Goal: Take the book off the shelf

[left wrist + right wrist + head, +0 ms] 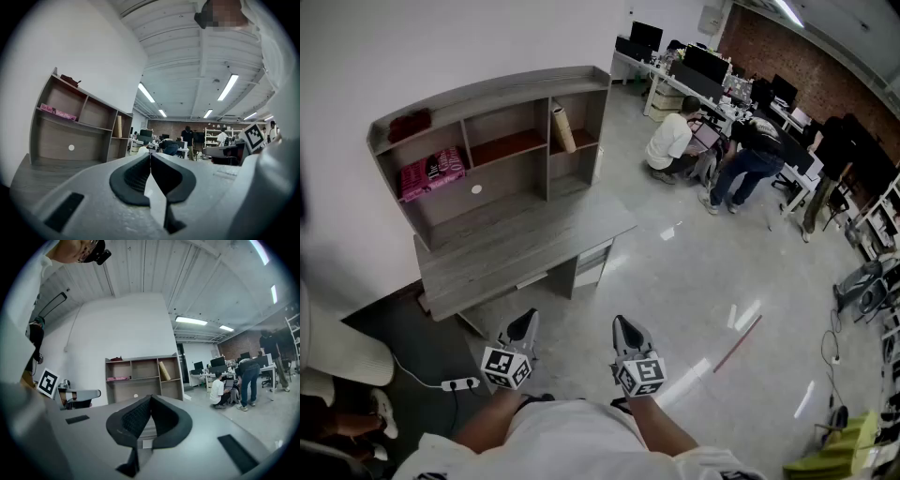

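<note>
The pink book (431, 173) lies flat in the left compartment of the grey shelf unit (502, 89) on the desk (525, 246). It also shows as a thin pink strip, the book (57, 112), in the left gripper view, and the book (117, 378) in the right gripper view. My left gripper (528, 321) and right gripper (624, 324) hang side by side above the floor, well short of the desk's front edge. Both are shut with nothing between the jaws: left gripper (150, 154), right gripper (150, 397).
A brown roll (562, 128) leans in the right compartment; a dark red thing (411, 122) lies on the shelf top. A power strip (459, 383) and a red stick (738, 343) lie on the floor. Two people (675, 141) work at the far desks. A white chair (342, 352) stands at the left.
</note>
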A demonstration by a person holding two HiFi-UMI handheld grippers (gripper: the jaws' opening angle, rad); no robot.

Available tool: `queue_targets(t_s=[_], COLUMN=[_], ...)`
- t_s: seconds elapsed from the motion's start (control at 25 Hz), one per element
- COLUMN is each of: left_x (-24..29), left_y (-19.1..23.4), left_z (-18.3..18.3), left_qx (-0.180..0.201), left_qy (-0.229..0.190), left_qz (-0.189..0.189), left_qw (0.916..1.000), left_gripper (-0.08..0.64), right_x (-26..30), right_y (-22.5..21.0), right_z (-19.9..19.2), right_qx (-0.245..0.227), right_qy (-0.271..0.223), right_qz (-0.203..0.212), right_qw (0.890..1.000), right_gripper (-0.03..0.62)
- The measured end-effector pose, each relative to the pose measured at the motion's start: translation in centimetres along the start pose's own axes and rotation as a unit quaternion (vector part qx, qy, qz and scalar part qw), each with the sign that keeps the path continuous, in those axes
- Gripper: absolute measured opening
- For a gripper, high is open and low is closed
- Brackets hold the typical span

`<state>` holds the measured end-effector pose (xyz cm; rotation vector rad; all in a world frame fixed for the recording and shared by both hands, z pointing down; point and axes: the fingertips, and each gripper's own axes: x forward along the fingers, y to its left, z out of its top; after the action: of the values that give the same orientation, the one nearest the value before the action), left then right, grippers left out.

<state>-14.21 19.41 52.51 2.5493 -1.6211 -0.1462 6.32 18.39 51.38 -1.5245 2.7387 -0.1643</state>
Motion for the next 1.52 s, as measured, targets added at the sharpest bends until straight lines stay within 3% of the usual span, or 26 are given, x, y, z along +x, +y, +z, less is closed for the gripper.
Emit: queue_targets(t_s=[0.48, 0.72, 1.52], left_x=[-1.4, -1.4, 0.0], left_y=[-0.8, -0.9, -4.8], left_z=[-0.6, -0.5, -0.2], left_qx=[-0.013, -0.019, -0.014], left_qy=[0.001, -0.001, 0.006], left_qz=[0.005, 0.009, 0.015], left_qw=[0.9999, 0.9998, 0.9998], left_gripper=[0.018, 0.018, 0.017], right_x=[-1.0, -1.4, -4.5], right_y=[0.1, -0.3, -4.0], right_z=[-0.5, -1.0, -1.0], right_qx=[0.012, 0.054, 0.054], right_qy=[-0.005, -0.011, -0.009], right_qz=[0.008, 0.023, 0.039], right_qw=[1.000, 0.998, 0.998], right_gripper=[0.014, 0.015, 0.015])
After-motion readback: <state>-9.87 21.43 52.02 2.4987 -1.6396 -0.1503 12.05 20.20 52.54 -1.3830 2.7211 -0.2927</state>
